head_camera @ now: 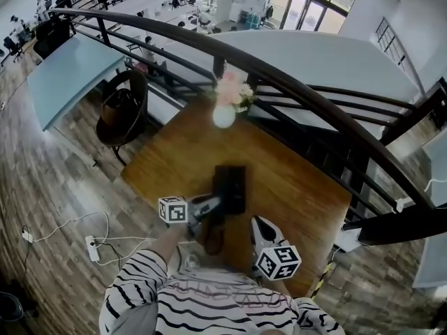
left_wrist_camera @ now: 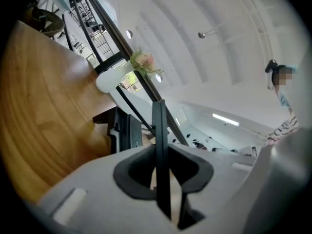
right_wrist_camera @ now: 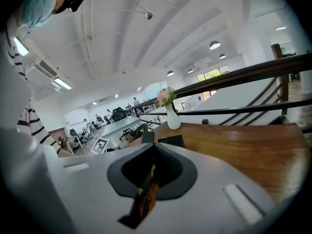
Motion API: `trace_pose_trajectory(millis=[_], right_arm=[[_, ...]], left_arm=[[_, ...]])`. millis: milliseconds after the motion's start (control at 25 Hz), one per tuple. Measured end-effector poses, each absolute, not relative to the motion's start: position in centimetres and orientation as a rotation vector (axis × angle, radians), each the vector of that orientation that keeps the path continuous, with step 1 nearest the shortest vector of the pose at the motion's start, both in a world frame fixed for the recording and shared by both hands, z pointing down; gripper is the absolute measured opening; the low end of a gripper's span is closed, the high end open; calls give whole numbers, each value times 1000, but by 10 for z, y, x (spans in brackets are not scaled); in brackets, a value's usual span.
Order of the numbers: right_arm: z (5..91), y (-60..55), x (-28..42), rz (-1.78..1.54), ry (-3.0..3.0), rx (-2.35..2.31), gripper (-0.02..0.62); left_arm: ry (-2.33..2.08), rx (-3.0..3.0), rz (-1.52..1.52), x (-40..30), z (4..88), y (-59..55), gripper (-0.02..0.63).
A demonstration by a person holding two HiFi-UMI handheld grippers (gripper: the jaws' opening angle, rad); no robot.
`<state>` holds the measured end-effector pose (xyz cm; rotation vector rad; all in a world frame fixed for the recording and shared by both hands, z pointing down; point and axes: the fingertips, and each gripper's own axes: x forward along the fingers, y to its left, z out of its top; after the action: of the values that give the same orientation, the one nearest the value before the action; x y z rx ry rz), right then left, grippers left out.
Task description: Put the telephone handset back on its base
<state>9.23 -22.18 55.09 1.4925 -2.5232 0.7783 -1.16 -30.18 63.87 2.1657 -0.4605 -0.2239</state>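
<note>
The left claw has its jaws only narrowly apart, pinched on a thin black slab seen edge-on, which reads as the handset. The slab is flat and plain and runs straight out ahead of the claw. This claw is rolled onto its side, so the worktop fills the left of its view. Just beside the handset, on the worktop's side of it, lies the base. It is black and boxy, with pale grey parts on the face nearest the claw. I cannot tell whether handset and base touch.

The right claw has its ribbed jaws together with nothing between them. In the head view it hangs over the near part of the worktop, right of the base and apart from it.

Beyond the base, at the far edge of the wooden worktop, stands a white vase of pink flowers, close to a dark railing. A striped shirt fills the bottom of the head view.
</note>
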Motion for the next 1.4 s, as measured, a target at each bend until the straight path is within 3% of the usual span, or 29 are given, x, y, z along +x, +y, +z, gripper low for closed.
trace_pose_trajectory(millis=[1400], right_arm=[[578, -265, 117, 834, -2461, 1476, 0]], left_arm=[[-432, 2006, -216, 0, 707, -382, 75]])
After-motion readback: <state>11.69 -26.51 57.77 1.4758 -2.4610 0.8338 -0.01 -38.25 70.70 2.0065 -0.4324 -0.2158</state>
